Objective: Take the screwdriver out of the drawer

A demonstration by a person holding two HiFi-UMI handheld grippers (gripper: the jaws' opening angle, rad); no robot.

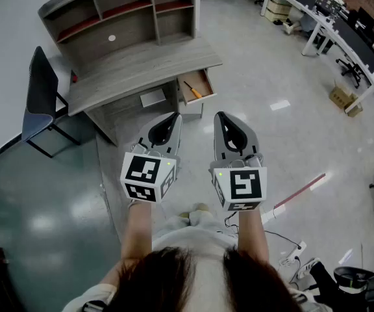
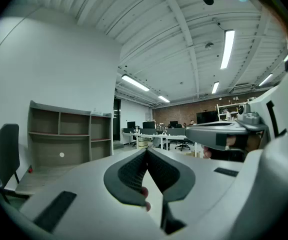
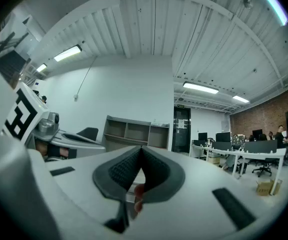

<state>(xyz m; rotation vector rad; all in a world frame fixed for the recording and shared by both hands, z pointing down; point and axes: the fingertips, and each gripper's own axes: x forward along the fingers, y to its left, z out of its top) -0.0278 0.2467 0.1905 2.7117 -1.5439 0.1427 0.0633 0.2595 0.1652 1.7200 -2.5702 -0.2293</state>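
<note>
The screwdriver (image 1: pixel 192 90), with an orange handle, lies in the open drawer (image 1: pixel 198 95) under the right end of the grey desk (image 1: pixel 141 64). Both grippers are held side by side above the floor, well short of the drawer and pointing toward it. My left gripper (image 1: pixel 173 117) is shut with nothing between its jaws, which meet at the tip (image 2: pixel 146 151). My right gripper (image 1: pixel 221 116) is shut and empty too, its jaws closed together (image 3: pixel 141 149). Neither gripper view shows the drawer or the screwdriver.
A shelf hutch (image 1: pixel 122 12) stands on the desk's back, and a black chair (image 1: pixel 41 93) stands at its left end. Long office desks (image 1: pixel 330 25) with chairs run along the far right. A cardboard box (image 1: pixel 341 97), a red floor strip (image 1: pixel 300 190) and cables (image 1: pixel 291 249) are on the floor.
</note>
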